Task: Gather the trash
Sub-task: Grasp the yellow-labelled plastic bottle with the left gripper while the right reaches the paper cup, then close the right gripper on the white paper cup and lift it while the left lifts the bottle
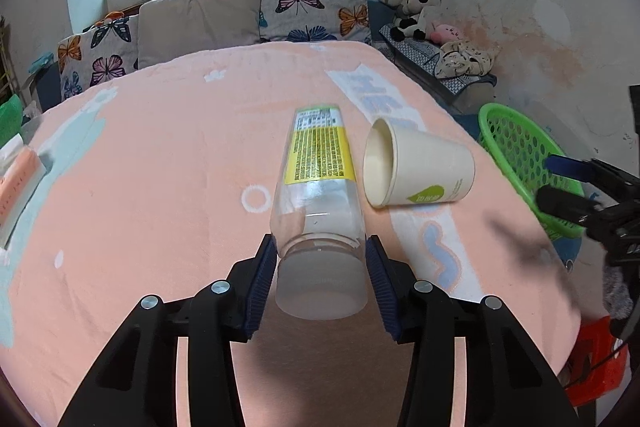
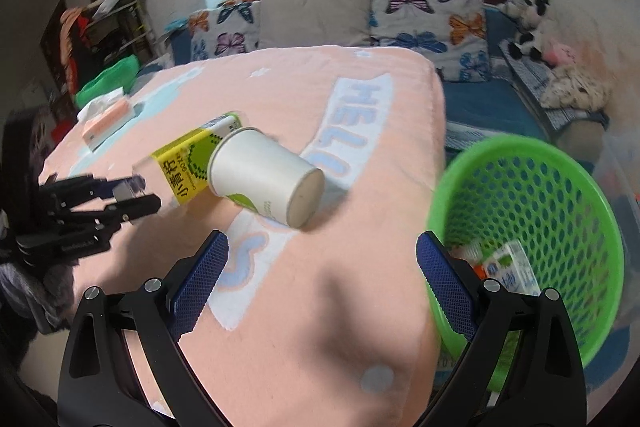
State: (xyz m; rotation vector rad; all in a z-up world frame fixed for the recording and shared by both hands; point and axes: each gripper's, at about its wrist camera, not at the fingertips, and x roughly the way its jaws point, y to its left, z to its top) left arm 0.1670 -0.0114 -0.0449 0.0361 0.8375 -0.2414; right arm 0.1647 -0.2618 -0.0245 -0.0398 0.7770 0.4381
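Left gripper (image 1: 320,269): both blue pads press the neck of the bottle, just behind its white cap.
Bottle (image 1: 318,183): clear plastic with a yellow label, lying on the peach blanket (image 1: 160,155), body pointing straight ahead of the left gripper.
Paper cup (image 1: 416,169): on its side, just right of the bottle.
Right gripper (image 2: 322,281): spread wide, nothing between its pads.
Green basket (image 2: 532,227): beside the right gripper's right finger, cartons inside.
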